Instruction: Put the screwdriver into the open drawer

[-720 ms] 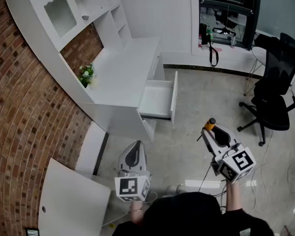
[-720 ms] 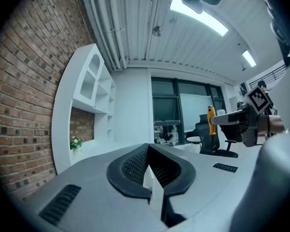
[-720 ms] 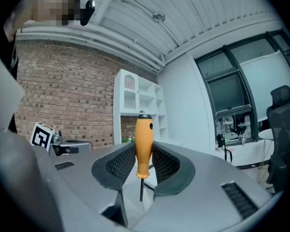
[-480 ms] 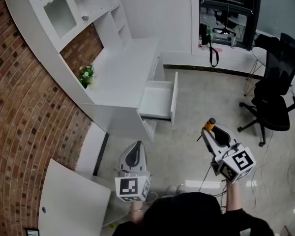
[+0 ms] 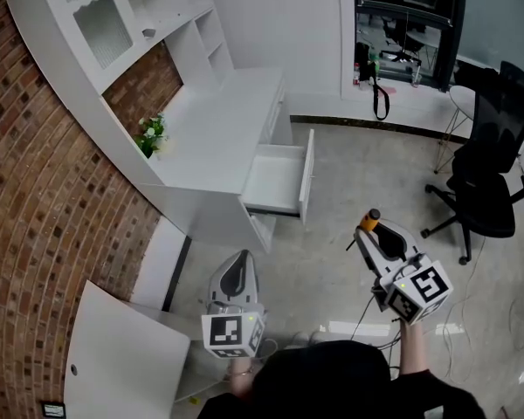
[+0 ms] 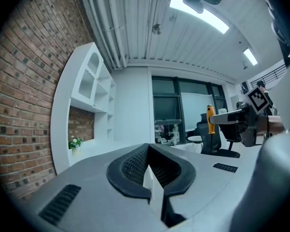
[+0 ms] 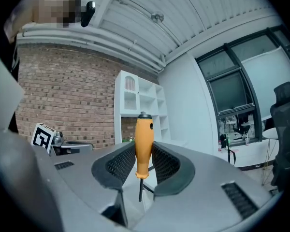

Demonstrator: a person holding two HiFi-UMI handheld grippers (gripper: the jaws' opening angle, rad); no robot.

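Note:
An orange-handled screwdriver [image 7: 143, 144] stands upright between the pads of my right gripper [image 7: 144, 152], which is shut on the handle; its thin shaft points down. From the head view the right gripper [image 5: 368, 232] hovers level over the floor, right of and nearer than the open white drawer [image 5: 278, 180], with the screwdriver [image 5: 370, 220] at its tip. My left gripper [image 5: 241, 258] hangs lower left, in front of the desk, apart from the drawer. In the left gripper view its jaws [image 6: 148, 149] meet with nothing between them; the screwdriver [image 6: 210, 119] shows off to the right.
The drawer juts from a white desk [image 5: 218, 120] with a shelf unit against a brick wall; a small plant [image 5: 150, 133] sits on it. A black office chair [image 5: 489, 186] stands at right. A white panel [image 5: 127, 356] lies at lower left, with cables on the floor.

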